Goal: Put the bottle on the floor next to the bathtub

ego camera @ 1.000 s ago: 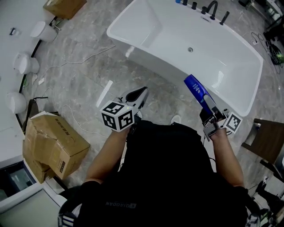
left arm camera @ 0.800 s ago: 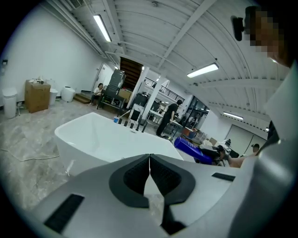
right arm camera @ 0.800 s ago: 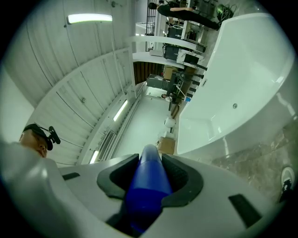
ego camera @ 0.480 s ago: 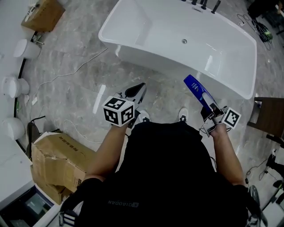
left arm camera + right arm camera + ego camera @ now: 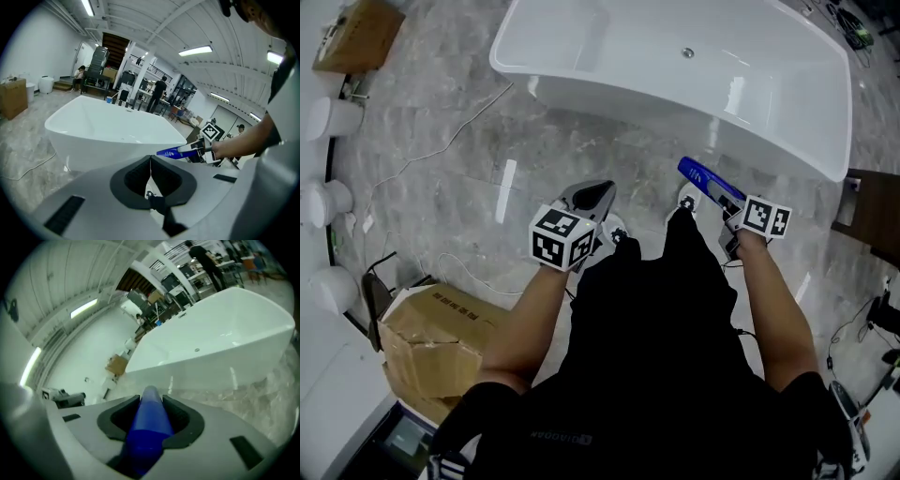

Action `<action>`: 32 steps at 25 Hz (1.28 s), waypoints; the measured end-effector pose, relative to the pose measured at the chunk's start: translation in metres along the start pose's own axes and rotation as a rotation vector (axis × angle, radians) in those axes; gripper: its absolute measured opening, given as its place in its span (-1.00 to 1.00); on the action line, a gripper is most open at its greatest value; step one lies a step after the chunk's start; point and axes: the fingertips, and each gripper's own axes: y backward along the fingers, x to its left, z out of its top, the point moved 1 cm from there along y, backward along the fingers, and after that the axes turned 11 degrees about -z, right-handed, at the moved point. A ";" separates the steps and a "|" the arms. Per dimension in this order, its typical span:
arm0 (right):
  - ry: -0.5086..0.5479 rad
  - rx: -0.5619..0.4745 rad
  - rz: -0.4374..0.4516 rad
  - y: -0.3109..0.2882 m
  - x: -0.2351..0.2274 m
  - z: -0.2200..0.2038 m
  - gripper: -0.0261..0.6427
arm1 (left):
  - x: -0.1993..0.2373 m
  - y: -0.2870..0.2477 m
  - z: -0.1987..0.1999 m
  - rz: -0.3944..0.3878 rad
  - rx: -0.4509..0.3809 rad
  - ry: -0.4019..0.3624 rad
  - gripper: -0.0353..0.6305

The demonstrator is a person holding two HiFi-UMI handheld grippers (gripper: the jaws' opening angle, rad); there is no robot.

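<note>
A blue bottle sticks out of my right gripper, which is shut on it; it points up and left, above the grey marble floor just in front of the white bathtub. In the right gripper view the bottle fills the gap between the jaws, with the bathtub ahead. My left gripper is shut with nothing in it, held over the floor left of the bottle. The left gripper view shows the bottle at the right and the tub ahead.
A cardboard box lies on the floor at lower left, another box at top left. White round fixtures line the left edge, a thin cable runs across the floor. A dark wooden stand is right of the tub.
My right gripper has swung the bottle down and leftward, from steeply raised over the tub's near rim to a lower, flatter angle over the floor. The head view has moved back from the tub.
</note>
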 end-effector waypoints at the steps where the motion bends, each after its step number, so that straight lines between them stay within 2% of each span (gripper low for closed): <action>1: 0.074 0.036 -0.045 -0.014 -0.009 -0.009 -0.43 | 0.003 -0.007 -0.007 0.002 0.008 0.004 -0.84; 3: 0.208 0.120 -0.117 -0.045 -0.030 -0.027 -0.43 | 0.014 -0.026 -0.022 0.014 0.020 0.021 -0.84; 5: 0.296 0.209 -0.171 -0.077 -0.052 -0.042 -0.43 | 0.030 -0.049 -0.034 0.032 0.030 0.050 -0.84; 11: 0.414 0.380 -0.233 -0.165 -0.102 -0.071 -0.43 | 0.061 -0.111 -0.075 0.065 0.089 0.113 -0.84; 13: 0.496 0.421 -0.248 -0.198 -0.113 -0.080 -0.43 | 0.078 -0.126 -0.096 0.091 0.131 0.126 -0.84; 16: 0.688 0.468 -0.255 -0.247 -0.130 -0.095 -0.43 | 0.098 -0.146 -0.133 0.121 0.194 0.174 -0.84; 19: 0.904 0.524 -0.241 -0.291 -0.148 -0.111 -0.43 | 0.108 -0.163 -0.172 0.115 0.286 0.221 -0.84; 22: 1.102 0.564 -0.239 -0.332 -0.167 -0.125 -0.43 | 0.118 -0.181 -0.208 0.113 0.375 0.213 -0.84; 25: 1.206 0.569 -0.236 -0.374 -0.185 -0.140 -0.43 | 0.132 -0.200 -0.236 0.108 0.400 0.202 -0.84; 32: 1.365 0.582 -0.245 -0.472 -0.223 -0.172 -0.43 | 0.180 -0.240 -0.268 0.114 0.407 0.165 -0.84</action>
